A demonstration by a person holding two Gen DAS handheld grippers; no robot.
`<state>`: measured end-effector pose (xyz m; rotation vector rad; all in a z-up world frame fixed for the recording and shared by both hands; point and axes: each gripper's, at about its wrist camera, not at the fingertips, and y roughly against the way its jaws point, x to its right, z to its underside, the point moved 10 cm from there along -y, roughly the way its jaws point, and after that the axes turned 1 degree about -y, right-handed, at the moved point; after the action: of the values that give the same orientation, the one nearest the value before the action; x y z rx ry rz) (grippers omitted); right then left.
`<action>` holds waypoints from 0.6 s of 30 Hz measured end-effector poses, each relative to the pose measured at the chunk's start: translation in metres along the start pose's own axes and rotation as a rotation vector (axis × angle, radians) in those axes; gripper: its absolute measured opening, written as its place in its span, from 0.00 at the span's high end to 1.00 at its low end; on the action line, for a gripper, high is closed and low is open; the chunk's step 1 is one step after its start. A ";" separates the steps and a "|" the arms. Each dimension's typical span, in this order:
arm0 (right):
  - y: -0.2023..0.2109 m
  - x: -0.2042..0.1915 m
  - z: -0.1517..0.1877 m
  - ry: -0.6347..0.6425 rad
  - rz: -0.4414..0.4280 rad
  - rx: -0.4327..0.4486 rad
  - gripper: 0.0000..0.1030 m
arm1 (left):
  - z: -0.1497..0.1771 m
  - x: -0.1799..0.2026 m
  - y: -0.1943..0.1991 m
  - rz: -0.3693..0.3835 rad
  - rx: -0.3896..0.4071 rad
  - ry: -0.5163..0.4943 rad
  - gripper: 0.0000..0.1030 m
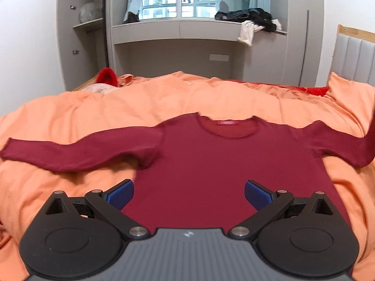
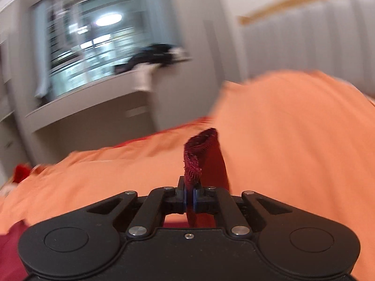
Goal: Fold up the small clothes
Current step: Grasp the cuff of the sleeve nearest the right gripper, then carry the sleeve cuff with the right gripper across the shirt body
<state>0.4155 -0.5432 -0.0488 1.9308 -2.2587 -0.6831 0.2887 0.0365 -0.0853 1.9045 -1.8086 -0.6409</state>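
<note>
Maroon sweater [image 1: 199,164] on orange-covered bed [image 1: 70,117]

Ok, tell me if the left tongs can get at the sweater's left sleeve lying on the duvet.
Probably yes. The left tongs are open above the sweater, and its sleeve lies flat and uncovered on the orange duvet with nothing between.

One dark red knit long-sleeved sweater [image 1: 199,164] with two sleeves lies mid-frame on one orange-covered bed [image 1: 70,107]. One heap of dark clothes [image 1: 248,16] sits upper right; two black grippers.
</note>
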 end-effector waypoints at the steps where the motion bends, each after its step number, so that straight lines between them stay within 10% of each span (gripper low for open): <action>1: -0.002 -0.032 -0.004 0.034 -0.031 -0.003 0.96 | -0.001 -0.011 0.002 -0.031 0.004 -0.005 0.01; 10: -0.047 -0.293 0.041 0.330 -0.242 -0.063 0.96 | -0.007 -0.118 0.019 -0.186 0.023 0.122 0.01; 18: -0.080 -0.406 0.154 0.506 -0.316 -0.212 0.96 | -0.011 -0.153 0.027 -0.244 0.059 0.146 0.01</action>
<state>0.5140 -0.1204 -0.1306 2.0781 -1.5452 -0.3786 0.2675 0.1882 -0.0554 2.1725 -1.5360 -0.5163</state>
